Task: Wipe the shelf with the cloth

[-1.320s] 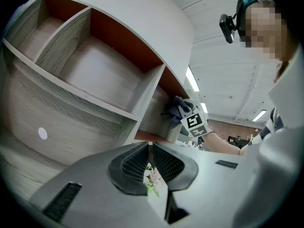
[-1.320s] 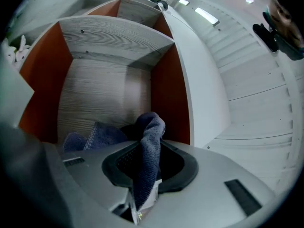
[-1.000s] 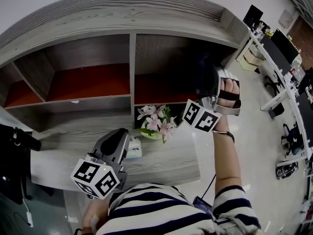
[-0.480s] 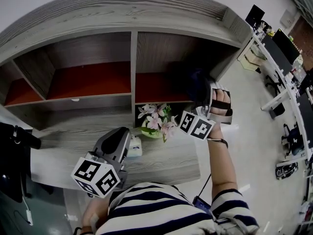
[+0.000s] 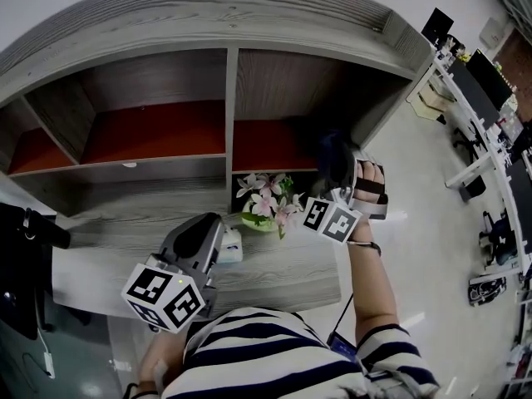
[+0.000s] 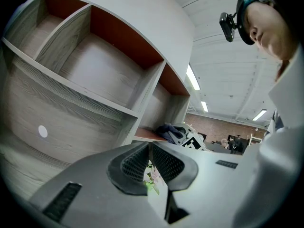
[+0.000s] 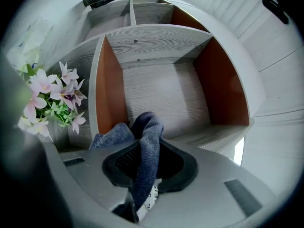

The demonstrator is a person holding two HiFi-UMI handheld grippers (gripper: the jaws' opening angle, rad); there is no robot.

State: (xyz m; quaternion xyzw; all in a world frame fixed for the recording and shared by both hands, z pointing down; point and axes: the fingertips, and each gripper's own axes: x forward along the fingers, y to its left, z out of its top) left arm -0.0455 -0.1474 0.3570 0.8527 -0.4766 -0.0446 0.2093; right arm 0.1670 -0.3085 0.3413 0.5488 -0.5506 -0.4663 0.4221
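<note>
Two grippers: left gripper (image 6: 148, 151) jaws together, empty; right gripper (image 7: 148, 161) clamped on cloth (image 7: 148, 129).
Cloth: dark blue, at shelf's (image 5: 227, 98) right compartment mouth.
Print: black-and-white square markers, cube (image 5: 164, 296).

At 6 o'clock the lower end of the cloth (image 7: 149, 127) is hidden between the fingers (image 7: 176, 165) of the right gripper (image 7: 146, 153).

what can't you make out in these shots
- Whether the cloth touches the shelf: in the right gripper view the right hand-held gripper hides its underside; head view too dark.
- The white thing on the counter: head view, too small, partly behind the left hand-held gripper.
</note>
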